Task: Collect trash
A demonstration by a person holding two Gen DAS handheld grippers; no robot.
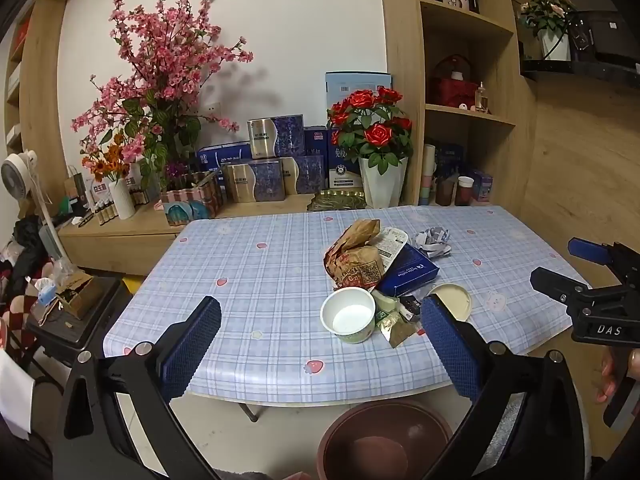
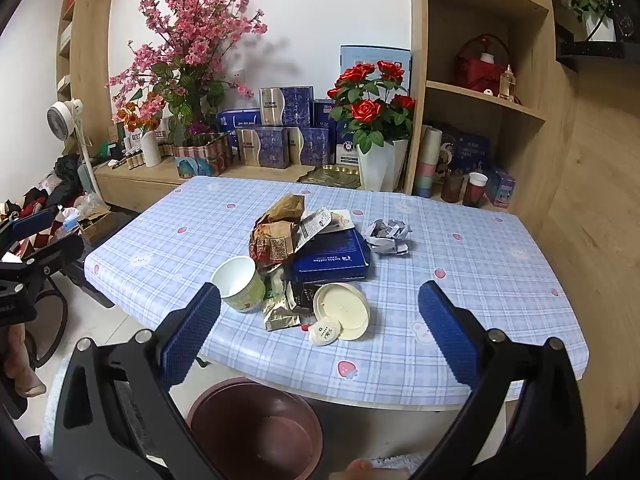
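Note:
A pile of trash lies mid-table: a white paper cup (image 1: 352, 316) (image 2: 239, 284), a brown food wrapper (image 1: 354, 258) (image 2: 276, 236), a blue flat box (image 1: 408, 270) (image 2: 332, 260), a crumpled paper ball (image 1: 432, 238) (image 2: 388, 236), a round cream lid (image 1: 454, 300) (image 2: 342, 310), a small round seal (image 2: 325, 332) and foil scraps (image 2: 280, 316). A brown bin (image 1: 384, 440) (image 2: 256, 428) stands on the floor below the near table edge. My left gripper (image 1: 320, 344) is open and empty before the pile. My right gripper (image 2: 320, 332) (image 1: 564, 268) is open and empty too.
The table (image 1: 248, 280) (image 2: 460, 248) has a blue plaid cloth. Behind it a low shelf holds a rose pot (image 1: 380, 160) (image 2: 378, 152), pink blossoms (image 1: 168, 80), blue boxes (image 1: 260, 176) and cups (image 2: 476, 194). A fan (image 1: 18, 176) and clutter stand at the left.

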